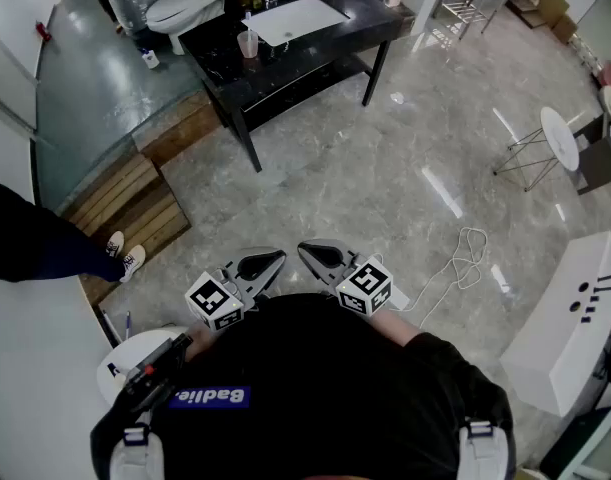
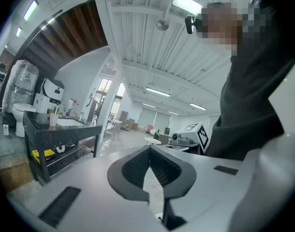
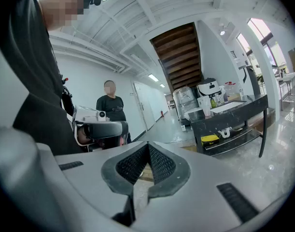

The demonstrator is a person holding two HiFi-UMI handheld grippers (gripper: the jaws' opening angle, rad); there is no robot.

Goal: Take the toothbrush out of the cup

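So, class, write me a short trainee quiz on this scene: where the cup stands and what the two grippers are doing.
1. True or false: the left gripper is holding the cup.
2. Where does the cup stand? A: on the black table, beside the white sink. B: on the floor by the person's feet. C: on a wooden step.
3. Fill in: the jaws of the right gripper are ____, with nothing between them.

Key
1. False. Its jaws are together and empty, held close to the person's body, far from the table.
2. A.
3. Shut.
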